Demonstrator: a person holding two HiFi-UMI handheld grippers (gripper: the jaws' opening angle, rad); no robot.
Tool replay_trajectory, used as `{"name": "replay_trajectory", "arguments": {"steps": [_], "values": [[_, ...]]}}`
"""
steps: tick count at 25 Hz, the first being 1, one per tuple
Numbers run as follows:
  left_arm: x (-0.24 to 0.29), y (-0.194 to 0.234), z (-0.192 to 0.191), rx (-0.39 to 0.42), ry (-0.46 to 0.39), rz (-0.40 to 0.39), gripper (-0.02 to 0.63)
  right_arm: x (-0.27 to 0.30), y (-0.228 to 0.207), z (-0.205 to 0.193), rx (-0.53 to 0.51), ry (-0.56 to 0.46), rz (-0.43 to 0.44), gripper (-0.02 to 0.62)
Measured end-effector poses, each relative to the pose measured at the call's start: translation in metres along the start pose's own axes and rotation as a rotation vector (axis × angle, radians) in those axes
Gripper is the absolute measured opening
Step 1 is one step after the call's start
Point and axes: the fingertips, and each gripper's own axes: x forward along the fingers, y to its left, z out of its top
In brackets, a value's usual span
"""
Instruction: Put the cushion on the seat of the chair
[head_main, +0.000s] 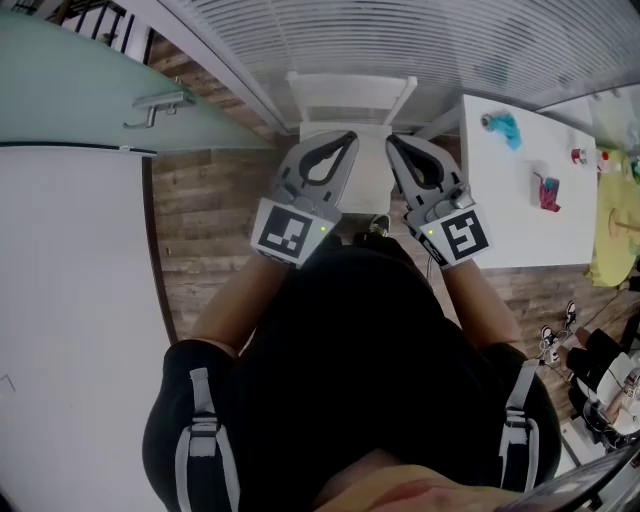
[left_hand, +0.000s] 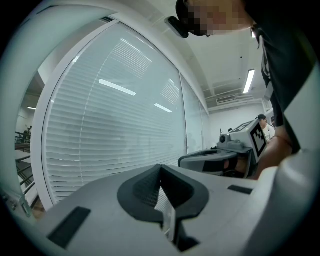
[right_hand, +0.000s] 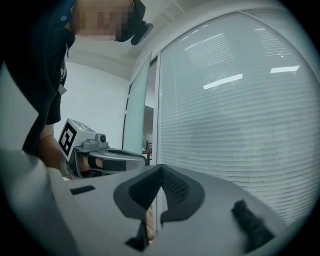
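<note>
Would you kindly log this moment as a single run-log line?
left gripper: shut, empty | right gripper: shut, empty | chair: in front | cushion: not in view

Wood-plank floor runs through the middle of the frame. A white chair stands on it at upper centre. A white tabletop occupies the right side, just beside the chair. Lying on it: a crumpled blue item near its far corner, a small red-and-white item and a pink item. A pair of shoes sits on the floor at lower right.
</note>
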Motion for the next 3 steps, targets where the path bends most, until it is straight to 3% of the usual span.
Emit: {"name": "replay_trajectory", "arguments": {"steps": [3], "values": [[0.0009, 0.0015, -0.0025, -0.013, 0.012, 0.005, 0.011, 0.0008, -0.0013, -0.0004, -0.003, 0.002, 0.000, 0.015]]}}
